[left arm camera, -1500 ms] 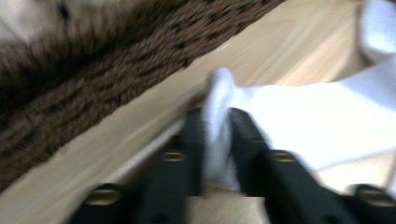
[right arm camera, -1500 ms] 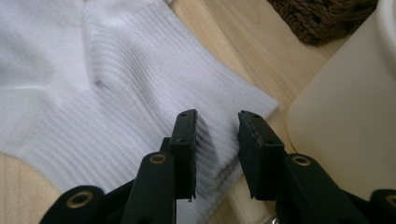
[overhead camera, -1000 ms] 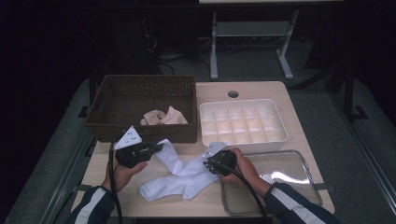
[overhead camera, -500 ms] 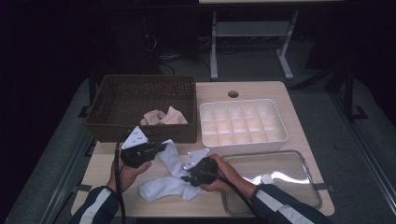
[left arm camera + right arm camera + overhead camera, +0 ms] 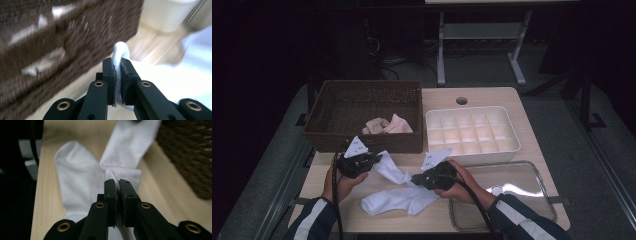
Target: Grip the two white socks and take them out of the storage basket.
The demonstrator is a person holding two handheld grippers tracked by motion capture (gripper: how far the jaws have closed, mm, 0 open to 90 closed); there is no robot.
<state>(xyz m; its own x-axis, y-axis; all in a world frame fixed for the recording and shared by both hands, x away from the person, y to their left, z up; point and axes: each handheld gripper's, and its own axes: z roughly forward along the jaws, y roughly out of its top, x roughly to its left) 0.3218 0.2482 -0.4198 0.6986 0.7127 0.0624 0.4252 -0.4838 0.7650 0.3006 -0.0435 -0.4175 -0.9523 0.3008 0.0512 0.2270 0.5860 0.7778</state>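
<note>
Left tongs (image 5: pixel 118 75): jaws clenched on a fold of white sock (image 5: pixel 121 51), which bulges out above the pads. In the high view these tongs (image 5: pixel 373 159) are seen just in front of the brown wicker basket (image 5: pixel 362 107), holding the upper end of the sock.

Right tongs (image 5: pixel 118 195): jaws have just been closing and are now clamped on a bunched fold of white sock (image 5: pixel 122 173). In the high view they (image 5: pixel 416 179) are seen mid-bench, near the middle of the socks.

White socks (image 5: pixel 397 197) are spread on the wooden bench (image 5: pixel 492 97), one lying flat near the front edge, the other running up towards the basket.

Pinkish cloth (image 5: pixel 387 125) is seen inside the basket. A white compartment tray (image 5: pixel 472 132) is set to the basket's right; a clear glass dish (image 5: pixel 522 185) lies in front of it, under the right forearm. The path between tongs and basket is blocked only by the basket's front wall.
</note>
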